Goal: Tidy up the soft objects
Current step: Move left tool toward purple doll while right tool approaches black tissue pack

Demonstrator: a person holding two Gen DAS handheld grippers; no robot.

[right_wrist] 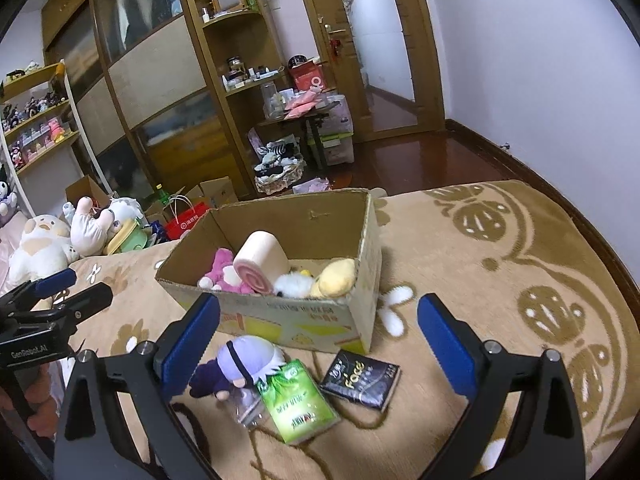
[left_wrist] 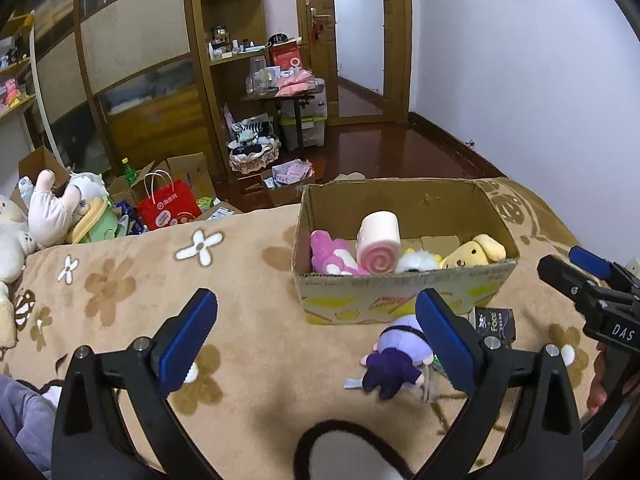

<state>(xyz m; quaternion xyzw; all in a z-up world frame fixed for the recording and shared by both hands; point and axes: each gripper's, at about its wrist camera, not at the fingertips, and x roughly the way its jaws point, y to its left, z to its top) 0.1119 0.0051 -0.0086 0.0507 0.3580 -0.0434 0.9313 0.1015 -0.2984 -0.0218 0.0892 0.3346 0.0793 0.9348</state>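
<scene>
A cardboard box (left_wrist: pixel 404 300) stands on the tan flowered blanket (left_wrist: pixel 120 280) and holds a pink roll plush (left_wrist: pixel 378 242), a pink plush (left_wrist: pixel 330 256), a white fluffy plush (left_wrist: pixel 416 261) and a yellow dog plush (left_wrist: pixel 474 254). The box also shows in the right wrist view (right_wrist: pixel 296 320). A purple-haired doll (left_wrist: pixel 394 358) lies in front of the box; it also shows in the right wrist view (right_wrist: pixel 236 368). My left gripper (left_wrist: pixel 316 340) is open and empty, the doll by its right finger. My right gripper (right_wrist: pixel 318 344) is open and empty above the doll and packs.
A green tissue pack (right_wrist: pixel 296 400) and a black tissue pack (right_wrist: pixel 360 378) lie beside the doll. Large plush toys (left_wrist: pixel 52 208) are piled at the blanket's left end. A red bag (left_wrist: pixel 168 204), boxes, a basket and shelves stand on the floor beyond.
</scene>
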